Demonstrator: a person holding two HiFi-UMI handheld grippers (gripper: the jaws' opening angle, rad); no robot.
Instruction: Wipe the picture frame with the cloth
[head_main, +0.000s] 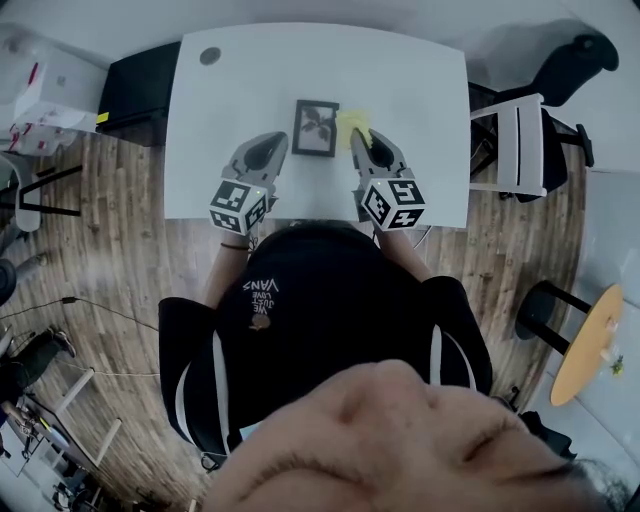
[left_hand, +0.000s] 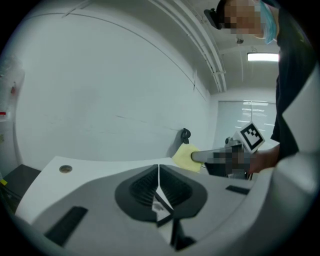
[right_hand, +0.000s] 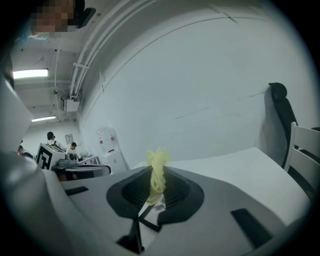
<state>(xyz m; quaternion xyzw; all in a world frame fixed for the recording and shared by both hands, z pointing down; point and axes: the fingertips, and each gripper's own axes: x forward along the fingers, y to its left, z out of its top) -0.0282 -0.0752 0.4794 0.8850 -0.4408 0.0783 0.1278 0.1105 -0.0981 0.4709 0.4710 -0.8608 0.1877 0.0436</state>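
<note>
Picture frame (head_main: 316, 127) lengthwise front-to-back, right tool (right_hand: 156, 181) pinching cloth (right_hand: 158, 161), left tool (left_hand: 159, 175) closed, empty

Floor: brown wood-plank floor (head_main: 120, 260)
Table: white rectangular table (head_main: 200, 150) with a round grey grommet (head_main: 210, 56)
Seating: white slatted chair (head_main: 515, 140) at the table's right; black office chair (head_main: 575, 60) beyond
Wall: plain white wall (left_hand: 100, 100)
Light: lit ceiling strip lamp (left_hand: 262, 57)

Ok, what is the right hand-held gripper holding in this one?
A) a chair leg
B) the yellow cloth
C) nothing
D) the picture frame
B: the right gripper view shows the yellow cloth bunched upright and pinched between the jaws of the right hand-held gripper.
</note>
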